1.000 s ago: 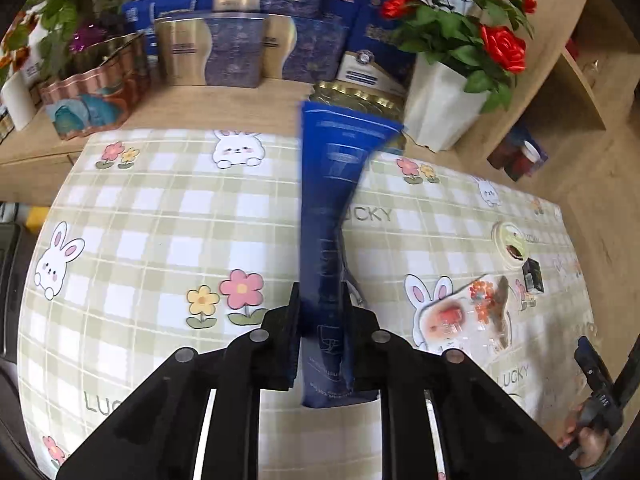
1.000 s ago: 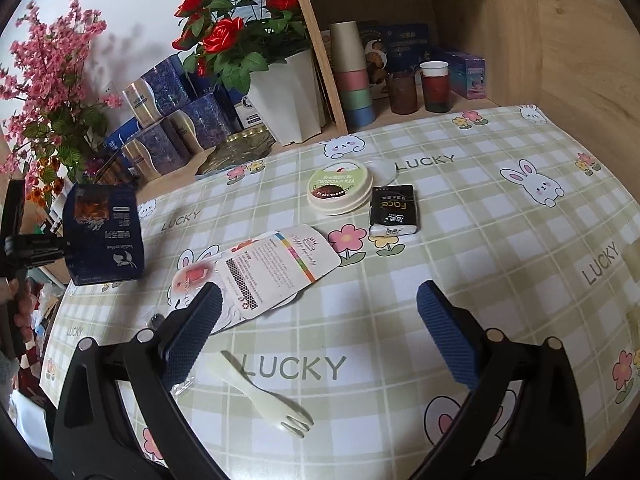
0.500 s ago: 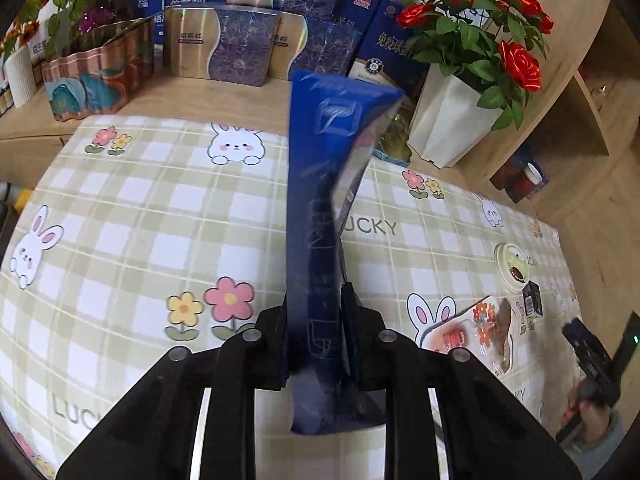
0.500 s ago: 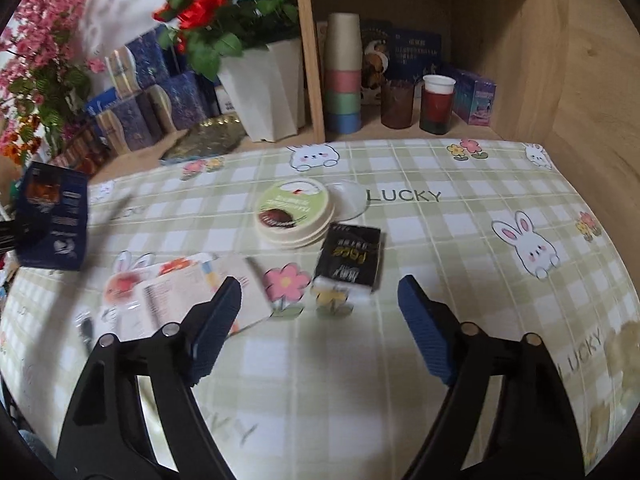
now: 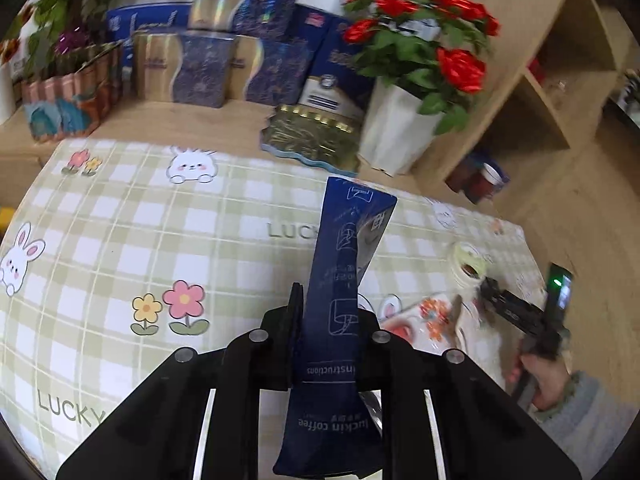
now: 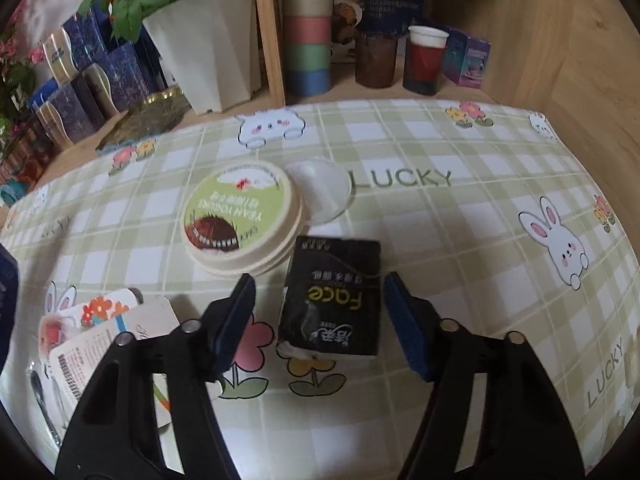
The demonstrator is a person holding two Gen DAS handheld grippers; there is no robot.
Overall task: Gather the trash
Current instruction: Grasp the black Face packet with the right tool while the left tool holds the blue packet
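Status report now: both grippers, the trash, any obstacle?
Left gripper shut on blue coffee pouch. Right gripper closing around black tissue pack, pads apart. Yogurt lid adjacent.

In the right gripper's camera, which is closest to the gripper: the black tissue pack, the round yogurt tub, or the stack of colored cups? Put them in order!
1. Black tissue pack: between the right gripper's open fingers.
2. Round yogurt tub: just beyond, to the left.
3. Stack of colored cups: far back on the shelf.

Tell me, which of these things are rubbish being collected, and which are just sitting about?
Part of the job:
- blue coffee packet, clamped in the left gripper
- black tissue pack, between the right gripper's open jaws
- yogurt lid
- printed card

Just sitting about:
- rose pot
- stacked cups
- gift boxes
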